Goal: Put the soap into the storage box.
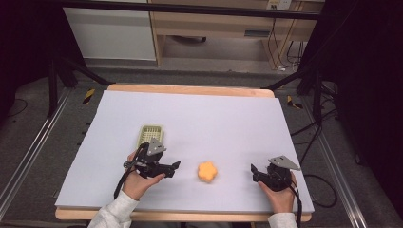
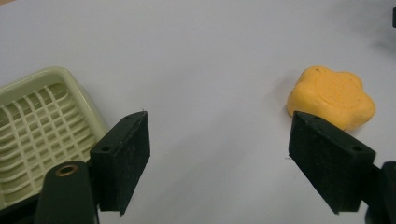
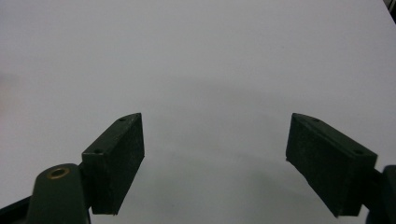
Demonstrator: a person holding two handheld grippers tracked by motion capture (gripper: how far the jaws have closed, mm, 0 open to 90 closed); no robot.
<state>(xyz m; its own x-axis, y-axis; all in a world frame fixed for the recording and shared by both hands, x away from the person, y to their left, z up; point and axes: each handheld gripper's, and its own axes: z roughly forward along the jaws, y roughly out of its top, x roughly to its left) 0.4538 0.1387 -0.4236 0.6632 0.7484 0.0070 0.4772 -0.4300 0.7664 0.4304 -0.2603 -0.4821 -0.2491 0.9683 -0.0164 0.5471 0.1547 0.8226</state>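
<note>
Orange flower-shaped block [image 1: 207, 171] sits btwn my grippers, nearer L gripper [image 1: 172, 167], off its R jaw. L jaws wide apart, empty; R gripper [image 1: 255, 172] same. Tray [image 1: 151, 134] behind L.

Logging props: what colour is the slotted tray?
Pale green tray; clearest in the left gripper view.

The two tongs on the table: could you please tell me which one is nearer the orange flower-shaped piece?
The left tongs, beside the green basket, are nearer the orange piece; the right tongs sit farther off.
</note>
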